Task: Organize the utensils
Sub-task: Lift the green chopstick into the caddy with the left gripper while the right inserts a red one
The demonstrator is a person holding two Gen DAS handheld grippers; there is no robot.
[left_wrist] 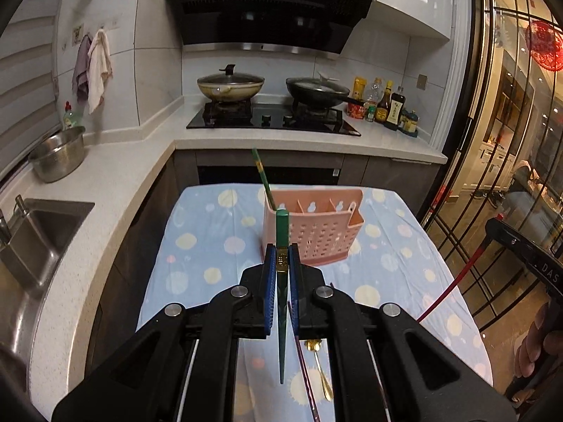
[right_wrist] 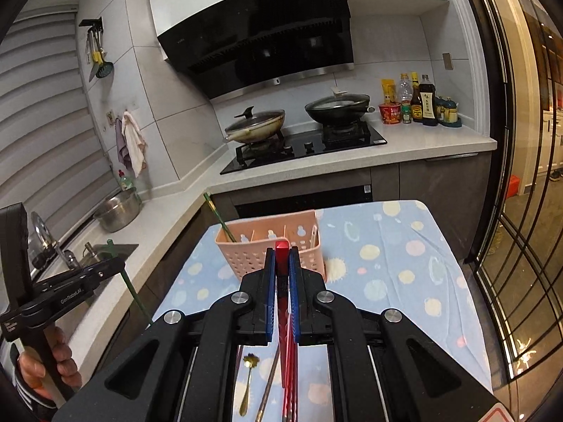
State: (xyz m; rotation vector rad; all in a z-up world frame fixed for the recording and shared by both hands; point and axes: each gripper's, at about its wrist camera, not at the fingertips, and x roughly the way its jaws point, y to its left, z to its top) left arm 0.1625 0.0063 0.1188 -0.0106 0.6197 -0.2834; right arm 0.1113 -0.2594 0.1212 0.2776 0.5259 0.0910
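A pink perforated utensil caddy stands on the table with the dotted blue cloth; it also shows in the right wrist view. One green chopstick leans in its left compartment. My left gripper is shut on a second green chopstick, held above the table just short of the caddy. My right gripper is shut on a red chopstick, also near the caddy. A gold spoon and more chopsticks lie on the cloth below the grippers.
The kitchen counter runs along the left and back, with a sink, a steel bowl, a stove with two lidded pans, and sauce bottles. A glass door is on the right.
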